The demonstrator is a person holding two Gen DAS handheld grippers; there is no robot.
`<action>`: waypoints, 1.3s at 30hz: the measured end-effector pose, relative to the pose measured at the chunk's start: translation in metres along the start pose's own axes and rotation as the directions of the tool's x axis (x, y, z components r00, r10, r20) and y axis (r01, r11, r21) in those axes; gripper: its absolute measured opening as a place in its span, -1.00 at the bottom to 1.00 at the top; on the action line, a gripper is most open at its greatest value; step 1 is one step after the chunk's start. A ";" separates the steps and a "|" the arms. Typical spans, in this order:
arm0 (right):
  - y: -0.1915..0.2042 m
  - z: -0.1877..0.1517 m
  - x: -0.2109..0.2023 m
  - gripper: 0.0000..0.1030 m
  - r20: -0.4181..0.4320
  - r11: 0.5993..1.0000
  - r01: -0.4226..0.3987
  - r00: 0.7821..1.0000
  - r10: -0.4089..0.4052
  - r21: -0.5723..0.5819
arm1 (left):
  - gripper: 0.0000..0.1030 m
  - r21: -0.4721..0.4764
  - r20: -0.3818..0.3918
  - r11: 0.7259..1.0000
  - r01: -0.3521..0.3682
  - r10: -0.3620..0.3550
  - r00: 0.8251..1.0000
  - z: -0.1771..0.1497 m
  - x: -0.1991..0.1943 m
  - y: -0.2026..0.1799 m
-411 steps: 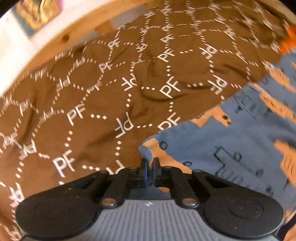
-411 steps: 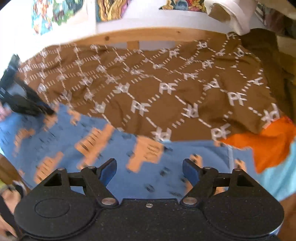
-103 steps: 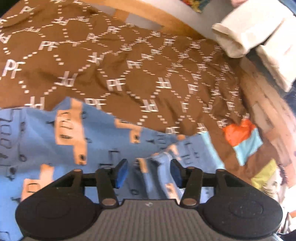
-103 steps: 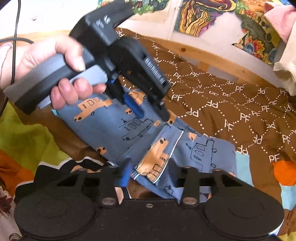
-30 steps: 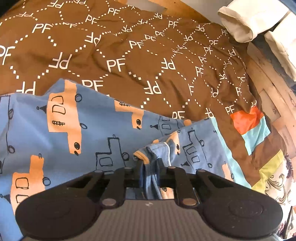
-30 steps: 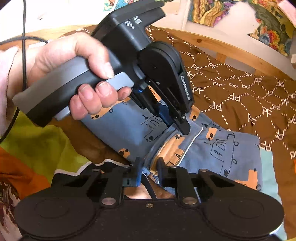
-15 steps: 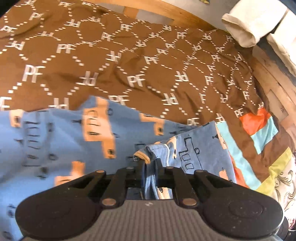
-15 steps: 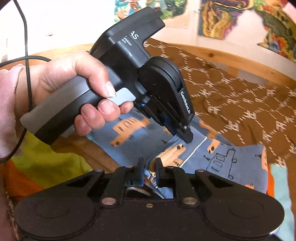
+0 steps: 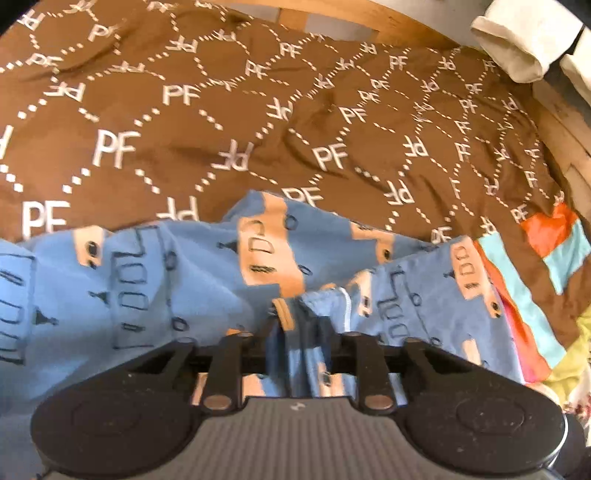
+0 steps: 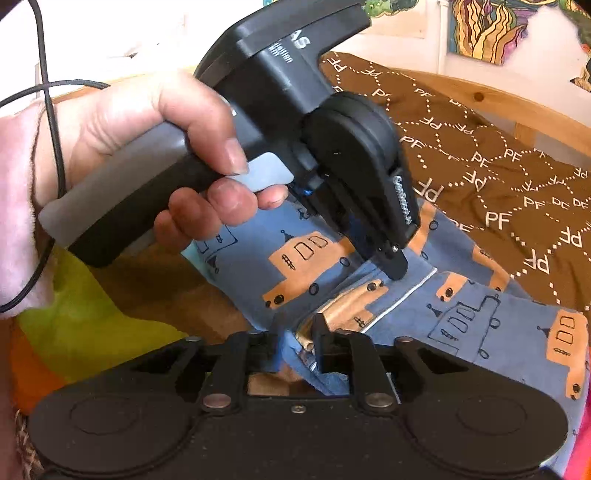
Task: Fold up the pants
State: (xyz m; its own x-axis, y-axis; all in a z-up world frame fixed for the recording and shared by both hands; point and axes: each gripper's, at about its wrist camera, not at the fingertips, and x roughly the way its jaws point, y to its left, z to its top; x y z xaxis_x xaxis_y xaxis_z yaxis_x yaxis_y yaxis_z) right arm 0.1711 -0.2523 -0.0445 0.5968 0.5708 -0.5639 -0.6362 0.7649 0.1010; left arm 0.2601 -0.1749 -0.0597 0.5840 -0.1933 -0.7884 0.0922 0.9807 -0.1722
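Observation:
The pants [image 9: 155, 280] are blue with orange truck prints and lie on a brown "PF" blanket [image 9: 258, 122]. My left gripper [image 9: 295, 325] is shut on a bunched hem edge of the pants and holds it lifted, so the fabric is gathered toward it. In the right wrist view the pants [image 10: 480, 314] lie partly doubled over, and my right gripper [image 10: 295, 343] is shut on a fold of the pants edge. The left gripper [image 10: 391, 266], held in a hand, pinches the same cloth just beyond it.
A wooden bed frame [image 9: 369, 18] runs along the back. Cream folded cloth [image 9: 513, 40] sits at the far right corner. A patchwork quilt with orange, teal and yellow patches [image 9: 554, 243] lies to the right. Colourful pictures [image 10: 480, 26] hang on the wall.
Both grippers, shut on the pants edge, have lifted and pulled it over the lower layer. The fabric has bunched up toward the left gripper.

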 end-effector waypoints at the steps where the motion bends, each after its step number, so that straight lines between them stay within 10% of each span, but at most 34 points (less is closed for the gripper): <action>1: -0.004 0.000 -0.008 -0.43 0.003 1.000 0.000 1.000 0.000 0.009 | -0.10 0.001 0.006 1.000 -0.014 0.014 1.000 0.000 -0.002 -0.001; 5: -0.034 -0.006 -0.054 0.56 0.087 0.977 0.213 0.973 -0.212 -0.002 | 0.29 0.019 0.018 0.999 -0.042 0.041 0.999 -0.003 -0.003 -0.008; 9: -0.091 -0.012 -0.052 0.59 0.050 0.879 0.477 0.878 -0.476 -0.011 | 0.37 -0.016 0.024 0.994 -0.107 0.107 0.994 -0.016 0.005 -0.018; 18: -0.163 -0.029 -0.005 0.80 -0.043 0.831 0.555 0.830 -0.556 -0.044 | 0.43 -0.120 0.088 0.971 -0.206 0.217 0.972 -0.041 -0.001 -0.014; 23: -0.153 -0.016 -0.036 0.72 -0.009 0.840 0.538 0.842 -0.539 0.067 | 0.55 -0.212 0.042 0.956 -0.205 0.219 0.975 -0.044 -0.028 0.003; 30: -0.038 -0.010 -0.031 0.84 0.049 0.932 0.344 0.939 -0.340 -0.112 | 0.91 -0.177 0.035 0.968 -0.179 0.188 0.982 -0.078 -0.095 0.033; 35: -0.017 -0.015 0.004 0.83 -0.075 0.941 0.267 0.955 -0.288 -0.207 | 0.94 -0.310 0.143 0.942 -0.127 0.178 0.974 -0.099 -0.124 0.069; 39: -0.020 0.011 -0.009 0.90 0.006 0.928 0.308 0.949 -0.314 -0.208 | 0.90 -0.418 0.270 0.908 -0.004 0.129 0.954 -0.111 -0.135 0.090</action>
State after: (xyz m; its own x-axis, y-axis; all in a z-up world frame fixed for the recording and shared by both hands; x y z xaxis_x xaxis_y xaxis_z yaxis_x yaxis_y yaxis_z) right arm 0.1844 -0.2695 -0.0326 0.7693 0.3038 -0.5621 -0.5084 0.8239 -0.2506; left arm 0.1000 -0.0632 -0.0344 0.7871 -0.0504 -0.6147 -0.2562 0.8799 -0.4003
